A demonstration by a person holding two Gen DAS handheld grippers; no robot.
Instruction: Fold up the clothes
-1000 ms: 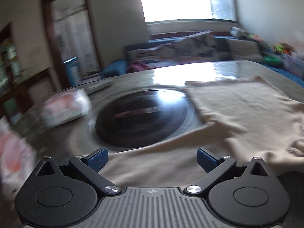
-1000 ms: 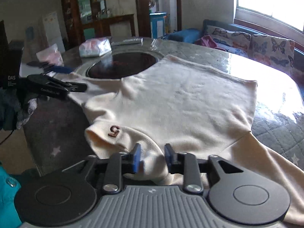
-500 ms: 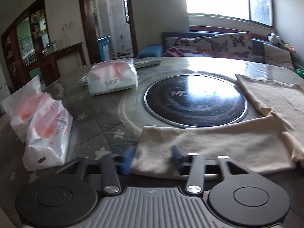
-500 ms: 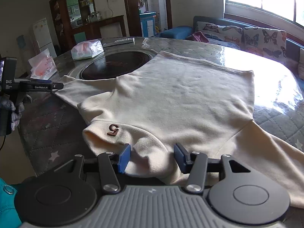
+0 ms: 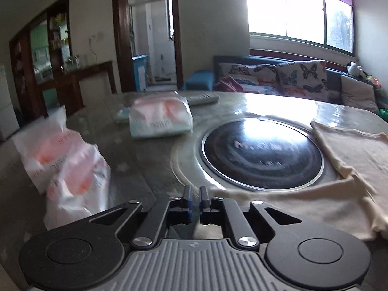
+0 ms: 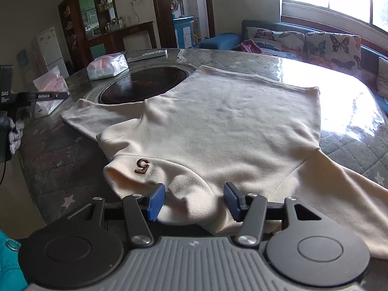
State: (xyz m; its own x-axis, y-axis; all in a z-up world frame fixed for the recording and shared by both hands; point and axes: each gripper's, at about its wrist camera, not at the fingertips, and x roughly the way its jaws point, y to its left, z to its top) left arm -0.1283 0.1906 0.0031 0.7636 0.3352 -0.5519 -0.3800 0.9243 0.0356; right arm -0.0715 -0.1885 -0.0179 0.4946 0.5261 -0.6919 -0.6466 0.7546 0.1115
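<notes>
A sweater [image 6: 218,126] is lying spread on the desk [image 6: 351,111], its collar at 6 o'clock in the right wrist view and one sleeve [image 6: 97,118] reaching toward 9 o'clock. A cooktop [image 5: 263,154] is sitting in the desk, touching the sweater's far left edge. A tissue pack [image 5: 160,118] is lying beyond it at 11 o'clock, a remote [image 5: 202,99] behind that. Two bags [image 5: 65,160] are sitting at 9 o'clock in the left wrist view.
</notes>
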